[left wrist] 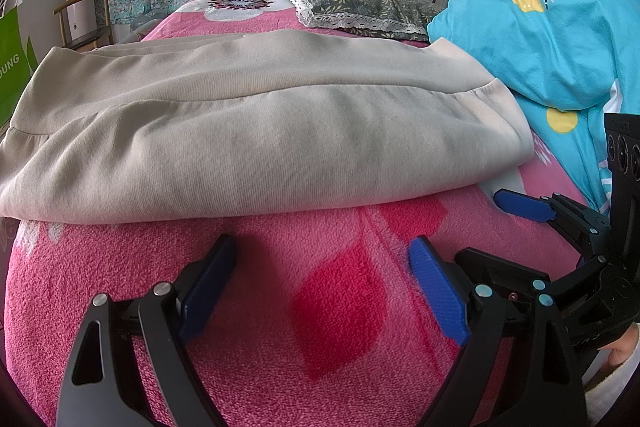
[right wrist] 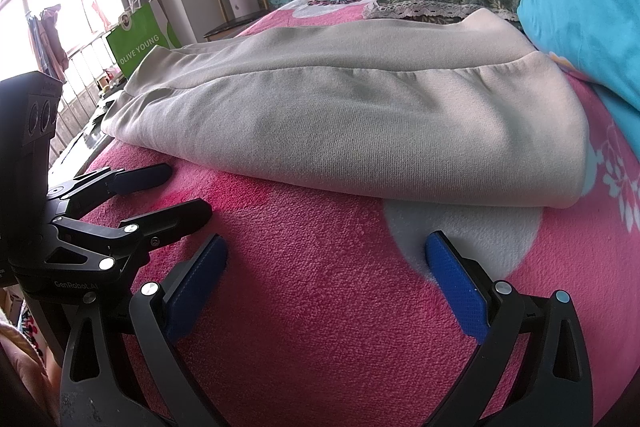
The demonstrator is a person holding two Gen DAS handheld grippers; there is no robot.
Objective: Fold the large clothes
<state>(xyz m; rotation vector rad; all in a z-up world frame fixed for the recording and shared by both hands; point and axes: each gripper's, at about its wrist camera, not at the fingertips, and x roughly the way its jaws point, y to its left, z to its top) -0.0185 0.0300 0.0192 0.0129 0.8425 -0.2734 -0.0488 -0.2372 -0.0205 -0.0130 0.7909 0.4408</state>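
Garment: beige sweatshirt [left wrist: 256, 123] lay on pink blanket [left wrist: 320, 307], already folded into a compact stack w/ 2 layers showing; ribbed hem on top.
Position: mid-bed, its right end just beside blue quilt [left wrist: 560, 39], pillow [left wrist: 360, 3] behind.
Left gripper [left wrist: 322, 267]: jaws apart, nothing between, near front fold edge, not touching.
Right gripper [right wrist: 326, 259]: jaws apart, empty, also short of garment.
Done: main folds appeared complete.
Left: poss. 1 final fold or tidy-up; could not confirm.
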